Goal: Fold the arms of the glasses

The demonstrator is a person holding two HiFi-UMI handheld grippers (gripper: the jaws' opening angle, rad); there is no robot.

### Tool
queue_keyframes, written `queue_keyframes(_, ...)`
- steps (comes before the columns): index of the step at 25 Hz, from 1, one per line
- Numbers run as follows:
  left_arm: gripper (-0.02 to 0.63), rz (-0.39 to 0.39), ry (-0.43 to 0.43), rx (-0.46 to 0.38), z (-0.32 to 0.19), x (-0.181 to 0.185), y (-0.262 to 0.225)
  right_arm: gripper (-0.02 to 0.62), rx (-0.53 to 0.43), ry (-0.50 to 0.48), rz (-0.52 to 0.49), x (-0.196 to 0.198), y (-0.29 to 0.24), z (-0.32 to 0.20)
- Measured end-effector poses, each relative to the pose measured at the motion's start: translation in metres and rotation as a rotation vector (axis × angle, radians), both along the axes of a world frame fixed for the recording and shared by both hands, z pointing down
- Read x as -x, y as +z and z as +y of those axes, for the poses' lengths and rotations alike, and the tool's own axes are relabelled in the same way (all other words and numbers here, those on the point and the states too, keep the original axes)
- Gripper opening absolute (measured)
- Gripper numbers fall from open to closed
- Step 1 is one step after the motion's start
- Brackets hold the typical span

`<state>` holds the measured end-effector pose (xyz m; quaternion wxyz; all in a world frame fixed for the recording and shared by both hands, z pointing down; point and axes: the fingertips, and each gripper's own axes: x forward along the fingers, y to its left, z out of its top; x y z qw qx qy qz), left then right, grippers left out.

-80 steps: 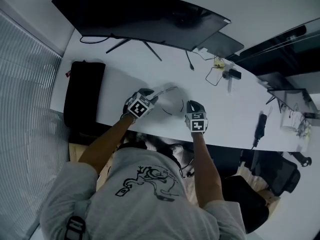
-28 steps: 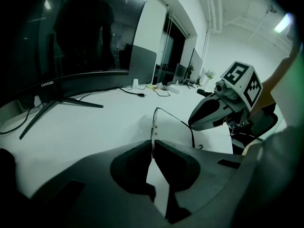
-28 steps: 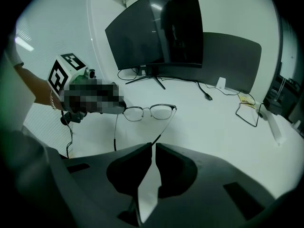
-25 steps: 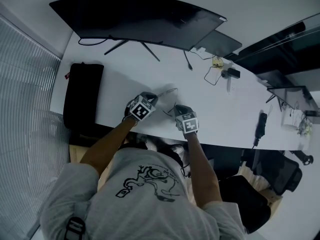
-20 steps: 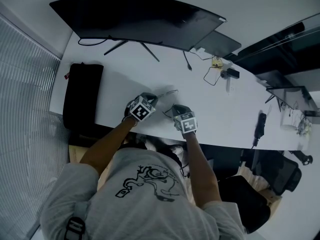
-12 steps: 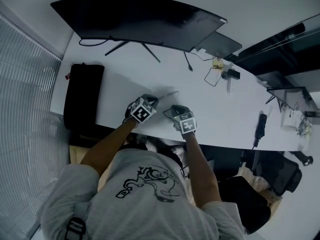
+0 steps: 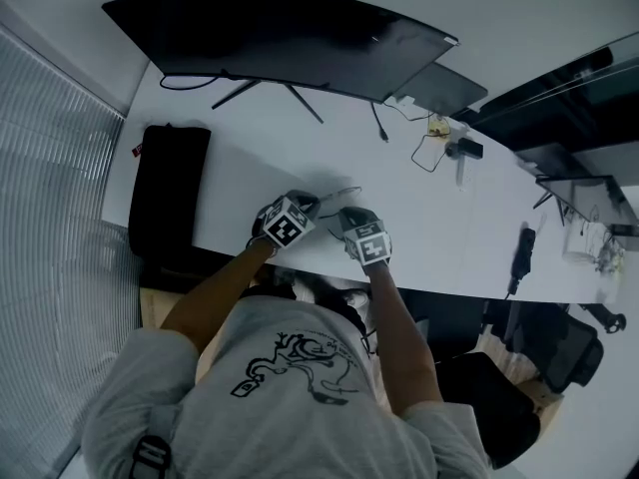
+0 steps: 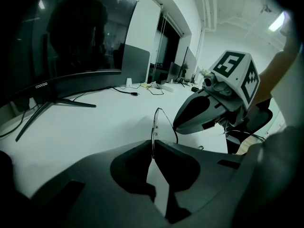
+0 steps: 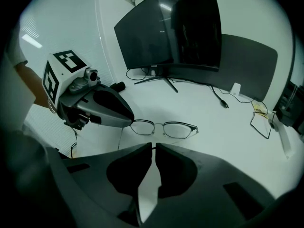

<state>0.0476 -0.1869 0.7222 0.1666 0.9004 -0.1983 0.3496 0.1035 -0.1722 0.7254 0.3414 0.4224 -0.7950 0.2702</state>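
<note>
Thin metal-rimmed glasses (image 9: pixel 164 127) rest on the white desk (image 9: pixel 223 141), their two lenses facing me in the right gripper view. My left gripper (image 9: pixel 124 120) is shut on the frame's left end. In the left gripper view the glasses (image 8: pixel 155 125) run edge-on away from the closed fingertips of that left gripper (image 8: pixel 152 145). My right gripper (image 9: pixel 153 147) is shut on a thin dark arm of the glasses, close in front of the lenses. In the head view the left gripper (image 7: pixel 306 205) and the right gripper (image 7: pixel 344 217) sit near each other by the desk's front edge.
A wide curved monitor (image 7: pixel 290 38) stands at the back of the desk. There is a black bag (image 7: pixel 165 188) at the left end. Cables and small devices (image 7: pixel 444 138) lie at the right, beside a grey panel (image 7: pixel 439 88). The desk's front edge runs just under both hands.
The right gripper has moved left along the desk towards the left gripper, so the gap between them has narrowed. The left gripper has stayed nearly in place.
</note>
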Motion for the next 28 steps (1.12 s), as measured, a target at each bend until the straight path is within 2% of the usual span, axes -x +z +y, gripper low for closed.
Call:
queue_keyframes(14,0.035,-0.007,0.011,-0.001,0.008,-0.001,0.0,0.035,-0.025,-0.002,-0.004,0.008,-0.016,-0.009)
queue_keyframes(18,0.035,-0.008,0.003,-0.012,0.008,0.0,-0.001,0.034,-0.013,0.009,0.002,0.0,-0.003,-0.001)
queue_keyframes(28,0.035,-0.023,0.003,-0.031,0.011,-0.002,0.0,0.039,-0.006,0.057,-0.038,-0.009,-0.009,0.027)
